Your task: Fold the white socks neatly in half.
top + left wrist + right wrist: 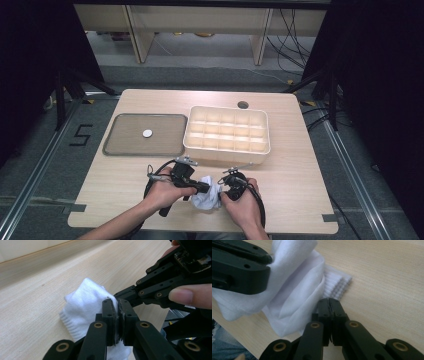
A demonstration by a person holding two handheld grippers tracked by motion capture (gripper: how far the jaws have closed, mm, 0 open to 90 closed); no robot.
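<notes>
A crumpled white sock (205, 199) lies on the wooden table (300, 175) near its front edge, between my two grippers. My left gripper (204, 188) comes in from the left, its jaws shut on a fold of the sock (82, 302). In the left gripper view its tips (117, 311) are pressed together against the fabric. My right gripper (220, 191) comes in from the right. Its jaws (329, 307) are shut on the sock's edge beside the ribbed cuff (338, 283). The two grippers are close together, almost touching.
A cream box (227, 152) divided into several compartments stands at the middle back. Left of it a grey tray (115, 146) holds a small white disc (147, 133). A round hole (243, 105) sits in the tabletop behind the box. Bare wood lies to either side.
</notes>
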